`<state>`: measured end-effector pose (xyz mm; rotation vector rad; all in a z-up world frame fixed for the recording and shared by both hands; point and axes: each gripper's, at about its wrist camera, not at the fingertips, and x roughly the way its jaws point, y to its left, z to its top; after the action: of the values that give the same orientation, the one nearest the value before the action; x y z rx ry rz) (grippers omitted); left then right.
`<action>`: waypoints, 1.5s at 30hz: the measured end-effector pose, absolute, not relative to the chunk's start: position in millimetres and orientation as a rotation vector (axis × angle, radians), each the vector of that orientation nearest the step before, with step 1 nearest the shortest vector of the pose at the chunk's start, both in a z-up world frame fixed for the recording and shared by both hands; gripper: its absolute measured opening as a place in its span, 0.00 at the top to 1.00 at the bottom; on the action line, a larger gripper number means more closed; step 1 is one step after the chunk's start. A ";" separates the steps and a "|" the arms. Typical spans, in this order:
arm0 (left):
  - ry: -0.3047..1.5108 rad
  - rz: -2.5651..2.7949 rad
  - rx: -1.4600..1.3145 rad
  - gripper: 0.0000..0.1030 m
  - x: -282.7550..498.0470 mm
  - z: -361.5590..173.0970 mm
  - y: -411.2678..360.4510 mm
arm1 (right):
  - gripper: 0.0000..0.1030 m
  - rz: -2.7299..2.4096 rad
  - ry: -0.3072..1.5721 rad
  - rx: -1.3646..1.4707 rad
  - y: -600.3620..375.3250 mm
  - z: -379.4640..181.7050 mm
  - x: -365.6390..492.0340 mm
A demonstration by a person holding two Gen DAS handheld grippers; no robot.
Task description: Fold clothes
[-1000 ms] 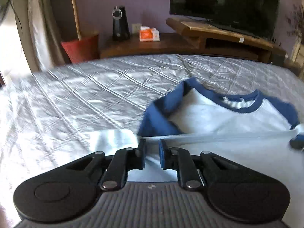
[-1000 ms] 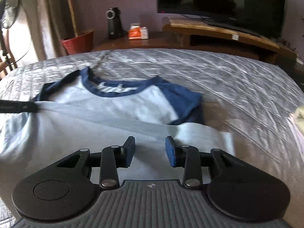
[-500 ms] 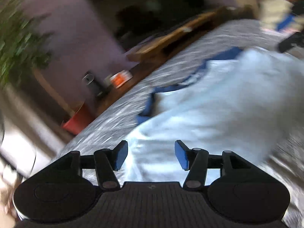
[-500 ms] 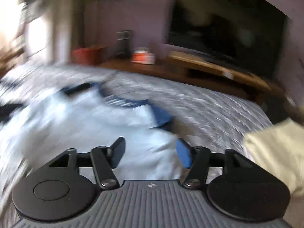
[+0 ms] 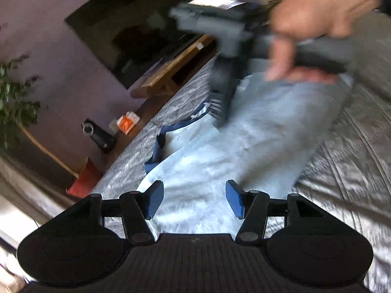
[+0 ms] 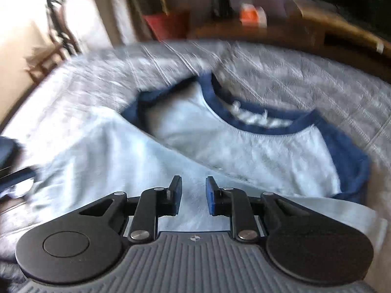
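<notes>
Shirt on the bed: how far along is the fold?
Done: the shirt has its hem half folded up over the body, collar and blue sleeves still exposed. In hand: nothing; the left claw and right claw hover open above the fabric. Left: side folds.

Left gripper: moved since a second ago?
Yes. The left gripper has rolled and swung out leftward: the black television, level earlier, now tilts; jaws opened, off the light-blue navy-trimmed shirt.

room and background: condition as seen

purple wall (image 5: 48,24) behind a dark television (image 5: 136,36) on a wooden stand (image 5: 176,66). a grey quilted bedspread (image 6: 305,78) covers the bed. red plant pot (image 6: 168,24) beside a pale curtain (image 6: 127,12). strong daylight enters at left; chair (image 6: 46,58) blurred there.
</notes>
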<state>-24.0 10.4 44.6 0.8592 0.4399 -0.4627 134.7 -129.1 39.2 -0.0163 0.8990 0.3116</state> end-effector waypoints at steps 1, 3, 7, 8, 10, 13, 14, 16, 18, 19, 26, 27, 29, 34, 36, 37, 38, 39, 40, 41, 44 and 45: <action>0.424 -0.471 0.888 0.47 -28.3 41.9 10.4 | 0.78 0.253 0.882 -0.049 -127.2 37.1 138.5; 0.392 -0.469 0.954 0.44 -33.6 34.5 10.4 | 0.76 0.136 0.820 -0.064 -138.5 43.0 139.5; 0.403 -0.456 1.045 0.44 -30.2 18.4 11.7 | 0.72 0.189 0.746 -0.039 -173.0 62.0 102.0; 0.408 -0.462 1.055 0.44 -30.7 17.2 12.5 | 0.63 0.225 0.729 -0.102 -177.1 64.4 84.0; 0.418 -0.477 1.072 0.44 -32.5 15.8 14.3 | 0.53 0.293 0.689 -0.243 -185.4 69.2 47.1; 0.398 -0.514 1.143 0.39 -42.9 12.6 18.0 | 0.47 0.373 0.653 -0.413 -201.2 71.1 -11.5; 0.393 -0.528 1.174 0.37 -46.7 10.7 19.1 | 0.47 0.398 0.650 -0.449 -206.2 71.6 -31.4; 0.388 -0.556 1.234 0.33 -54.6 6.4 21.8 | 0.44 0.425 0.651 -0.512 -212.8 70.9 -64.1; 0.386 -0.567 1.277 0.28 -58.4 1.8 25.6 | 0.39 0.456 0.656 -0.598 -214.6 65.4 -85.1; 0.376 -0.568 1.282 0.28 -58.8 0.1 28.2 | 0.36 0.469 0.653 -0.649 -213.5 61.9 -92.6; 0.364 -0.537 1.273 0.17 -40.6 -2.2 37.4 | 0.37 0.440 0.647 -0.712 -209.1 42.0 -79.9; 0.357 -0.535 1.269 0.16 -38.2 -3.0 40.3 | 0.37 0.441 0.632 -0.750 -206.7 39.3 -79.6; 0.333 -0.528 1.257 0.14 -35.6 -3.9 46.4 | 0.37 0.443 0.599 -0.824 -202.3 34.0 -79.0; 0.251 -0.533 1.299 0.17 -39.7 -9.1 58.0 | 0.37 0.414 0.564 -0.886 -200.9 26.6 -84.1; 0.251 -0.550 1.307 0.21 -39.1 -9.8 59.6 | 0.37 0.418 0.570 -0.882 -201.5 26.3 -89.1; 0.267 -0.556 1.302 0.20 -35.6 -8.9 58.2 | 0.37 0.421 0.573 -0.872 -200.6 26.2 -89.1; 0.282 -0.559 1.297 0.18 -31.8 -7.9 56.8 | 0.36 0.424 0.576 -0.862 -199.7 26.0 -89.1; 0.292 -0.565 1.293 0.18 -28.5 -7.2 55.8 | 0.36 0.426 0.578 -0.852 -198.8 25.9 -89.1; 0.303 -0.575 1.289 0.17 -25.3 -5.3 55.7 | 0.35 0.429 0.581 -0.842 -197.9 25.7 -89.1; 0.318 -0.583 1.280 0.16 -24.5 -3.3 57.4 | 0.35 0.432 0.584 -0.831 -197.0 25.6 -89.1; 0.349 -0.608 1.254 0.23 -24.6 -0.2 61.6 | 0.34 0.436 0.590 -0.804 -195.0 24.9 -86.9; 0.355 -0.617 1.246 0.29 -24.8 0.2 62.5 | 0.34 0.434 0.588 -0.801 -195.4 24.5 -83.0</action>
<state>-24.8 62.5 0.2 1.2458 0.3550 -0.6168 -83.0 -195.4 24.5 -0.8012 0.5878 0.4337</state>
